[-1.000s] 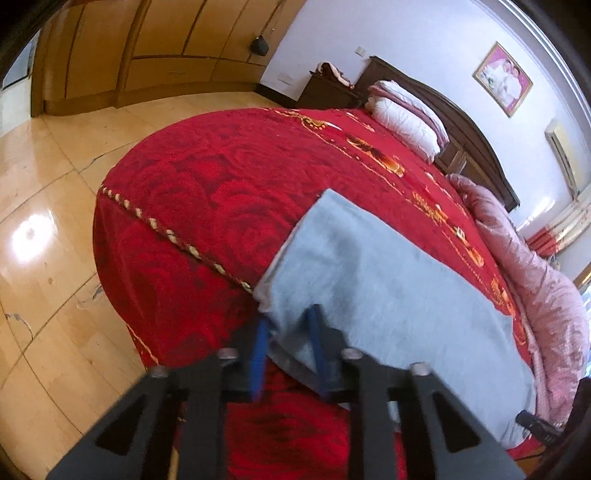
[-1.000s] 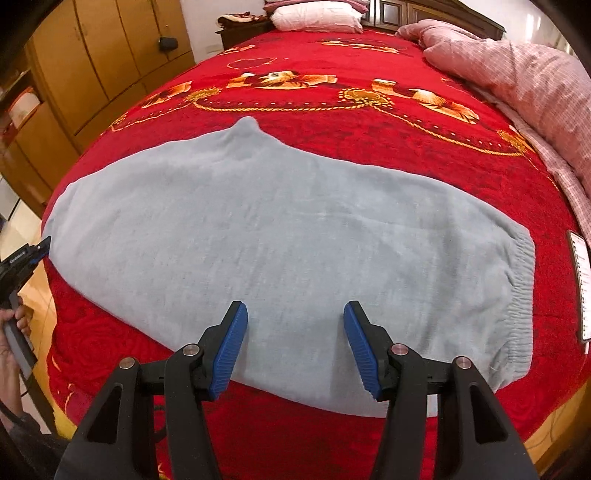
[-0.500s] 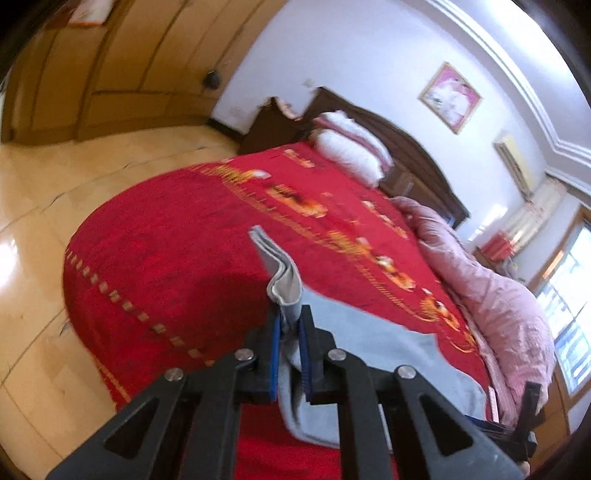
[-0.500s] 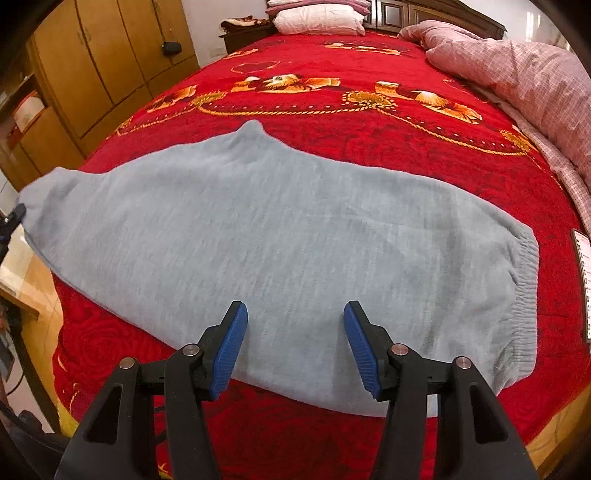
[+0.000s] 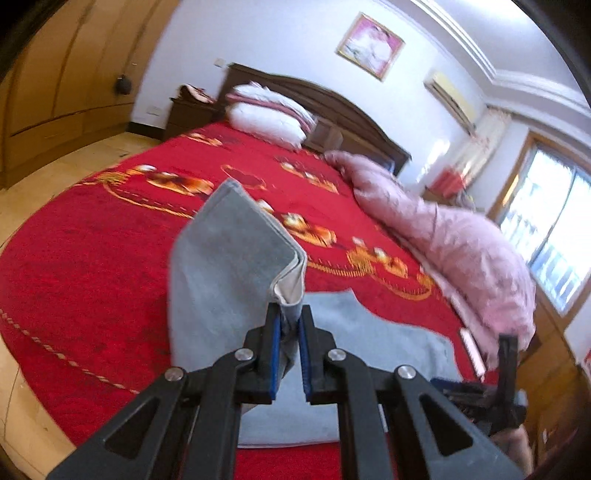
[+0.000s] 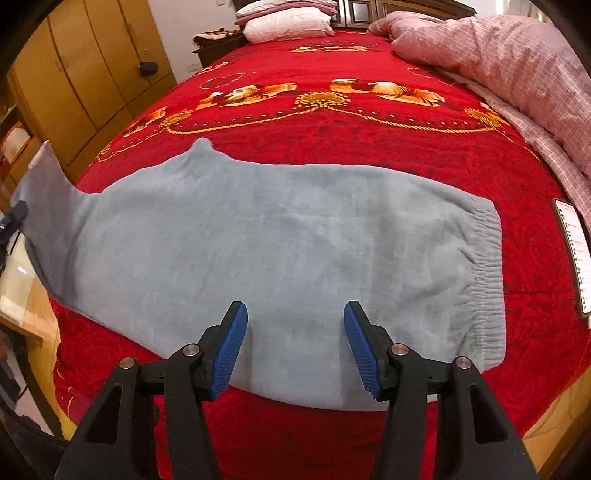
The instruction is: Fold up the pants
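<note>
Grey fleece pants [image 6: 280, 236] lie lengthwise across the red bedspread [image 6: 332, 122], waistband at the right, legs folded one on the other. My left gripper [image 5: 288, 325] is shut on the leg cuff end [image 5: 229, 258] and holds it up off the bed; the raised cuff also shows at the left edge of the right wrist view as a lifted flap [image 6: 48, 173]. My right gripper [image 6: 295, 332] stands open over the near edge of the pants, nothing between its blue pads [image 6: 229, 343].
A pink quilt [image 6: 517, 62] lies heaped along the bed's right side, and pillows [image 6: 288, 22] sit at the headboard. A phone [image 6: 574, 254] lies on the bedspread right of the waistband. Wooden wardrobes [image 6: 85, 81] stand left of the bed.
My left gripper has closed on the cuff end and lifted it up and over toward the waistband. The right gripper has stayed open and shifted slightly.
</note>
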Demonstrator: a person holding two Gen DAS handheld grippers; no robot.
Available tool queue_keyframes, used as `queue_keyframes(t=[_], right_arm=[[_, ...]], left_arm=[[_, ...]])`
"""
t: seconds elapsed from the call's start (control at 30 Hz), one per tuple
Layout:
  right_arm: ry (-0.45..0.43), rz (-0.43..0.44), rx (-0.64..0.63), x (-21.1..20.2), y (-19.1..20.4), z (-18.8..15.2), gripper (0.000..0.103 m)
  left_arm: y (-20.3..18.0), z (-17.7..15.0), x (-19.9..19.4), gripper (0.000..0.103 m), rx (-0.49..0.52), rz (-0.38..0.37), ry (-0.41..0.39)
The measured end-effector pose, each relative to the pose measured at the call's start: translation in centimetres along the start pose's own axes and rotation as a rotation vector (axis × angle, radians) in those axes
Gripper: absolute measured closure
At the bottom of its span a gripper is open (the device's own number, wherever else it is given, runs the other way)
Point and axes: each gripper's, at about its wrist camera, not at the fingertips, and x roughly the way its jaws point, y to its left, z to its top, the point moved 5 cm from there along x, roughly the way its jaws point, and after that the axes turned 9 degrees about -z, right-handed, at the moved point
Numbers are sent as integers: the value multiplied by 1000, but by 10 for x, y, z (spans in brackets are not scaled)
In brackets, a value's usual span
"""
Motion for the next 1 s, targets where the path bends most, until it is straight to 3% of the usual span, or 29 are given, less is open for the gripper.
queue_keyframes(t=[0.23, 0.47, 0.5, 0.6, 0.7, 0.83, 1.0], right_arm=[[31, -14, 5, 9, -5, -4, 46], [47, -21, 1, 16, -5, -5, 46], [48, -23, -1, 17, -5, -5, 46], [47, -33, -8, 19, -3, -6, 46], [51, -41, -8, 18, -1, -5, 46], [50, -8, -17, 15, 10, 3, 46], [37, 31, -83, 10, 46, 18, 46]], left_arm=[[-10, -31, 74, 94, 11, -17, 167], [-16, -63, 99, 93, 54, -28, 284], [-17, -65, 99, 88, 45, -40, 296], [-22, -67, 92, 60, 52, -42, 293], [-23, -58, 74, 54, 66, -23, 259], [-6, -46, 52, 44, 45, 47, 219], [32, -41, 36, 44, 32, 228, 232]])
